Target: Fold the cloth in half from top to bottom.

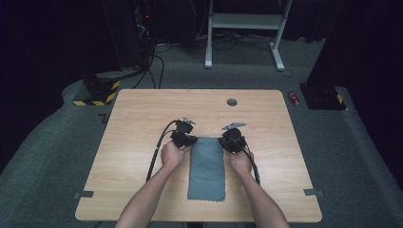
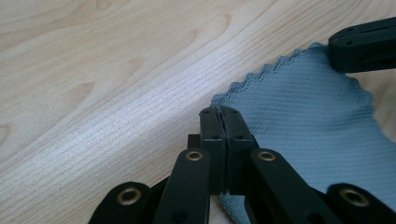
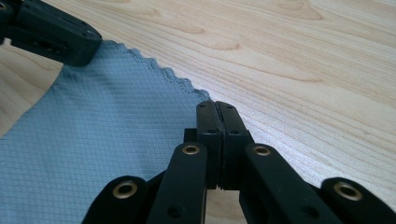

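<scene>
A grey-blue cloth (image 1: 206, 167) lay flat on the wooden table (image 1: 138, 128), folded into a long strip running from about 12 o'clock to 6 o'clock, a little toward the person's edge from the table's middle. Its far short edge was scalloped, and both grippers sat at that edge.

The left gripper (image 1: 184, 138) was at the far corner of the strip on the 9 o'clock side. In the left gripper view its jaws were pressed together, with the cloth's corner (image 2: 224, 100) caught between the tips (image 2: 219, 114); the fabric (image 2: 308, 121) spread away toward 3 o'clock in that view and passed under the jaws at the bottom.

The right gripper (image 1: 233, 141) was at the far corner on the 3 o'clock side. In the right gripper view its jaws were likewise closed tight, pinching the cloth's corner (image 3: 201, 95) at the tips (image 3: 217, 112), with the woven fabric (image 3: 102, 140) stretching off toward 9 o'clock.

Each gripper view also showed the other gripper's black jaw at the opposite corner, toward 2 o'clock (image 2: 364, 44) and toward 10 o'clock (image 3: 51, 32).

The person's hands (image 1: 172, 154) held both grippers, forearms coming in from 6 o'clock. A round grey grommet (image 1: 232, 101) sat in the tabletop toward 12 o'clock, well apart from the cloth. No container stood on the table
</scene>
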Demonstrator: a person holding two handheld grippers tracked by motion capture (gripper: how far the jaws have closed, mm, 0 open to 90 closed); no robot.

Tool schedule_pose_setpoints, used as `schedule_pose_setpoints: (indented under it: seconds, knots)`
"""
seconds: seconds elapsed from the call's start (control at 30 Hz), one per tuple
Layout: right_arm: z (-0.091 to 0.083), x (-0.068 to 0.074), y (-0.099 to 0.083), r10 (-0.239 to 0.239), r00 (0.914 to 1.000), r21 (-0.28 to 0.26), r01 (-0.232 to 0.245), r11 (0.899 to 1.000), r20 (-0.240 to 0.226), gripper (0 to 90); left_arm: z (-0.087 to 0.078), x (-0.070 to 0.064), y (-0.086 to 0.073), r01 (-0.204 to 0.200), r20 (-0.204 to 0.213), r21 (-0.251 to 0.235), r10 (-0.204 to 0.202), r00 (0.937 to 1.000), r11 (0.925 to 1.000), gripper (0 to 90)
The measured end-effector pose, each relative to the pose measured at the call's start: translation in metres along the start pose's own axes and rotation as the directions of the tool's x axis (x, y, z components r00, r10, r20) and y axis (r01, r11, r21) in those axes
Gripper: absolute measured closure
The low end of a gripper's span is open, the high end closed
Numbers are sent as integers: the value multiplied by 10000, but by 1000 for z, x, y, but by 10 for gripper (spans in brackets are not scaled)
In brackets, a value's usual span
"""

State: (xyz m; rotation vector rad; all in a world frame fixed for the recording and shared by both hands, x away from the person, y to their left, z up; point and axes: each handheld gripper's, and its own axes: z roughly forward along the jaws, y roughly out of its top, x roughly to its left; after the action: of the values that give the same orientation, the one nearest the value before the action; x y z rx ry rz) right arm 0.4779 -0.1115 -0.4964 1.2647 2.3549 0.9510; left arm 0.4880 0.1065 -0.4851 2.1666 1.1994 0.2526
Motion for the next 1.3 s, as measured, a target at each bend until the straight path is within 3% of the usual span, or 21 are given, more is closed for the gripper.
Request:
schedule_pose_setpoints:
  seconds: [0.4,0.77,0.93,1.17,1.3]
  knots:
    - [-16,0,7,-110,9999,-252,107,9996,-123,894,-17,-3,5,-381,110,-390,386,9992,9985,887]
    - [-32,-1,39,-490,9986,-606,501,9969,197,895,-36,7,30,-199,77,-1001,208,9998,9948,888]
    - [-42,0,56,-707,9968,-843,736,9937,373,895,-50,9,43,-324,-113,-1206,313,9994,9922,887]
    - [-44,4,49,-859,9960,-816,877,9928,252,895,-50,3,35,-675,-147,-1071,663,9977,9919,885]
    - [-41,3,43,-853,9962,-661,861,9941,152,895,-47,1,29,-596,-5,-980,598,9982,9934,884]
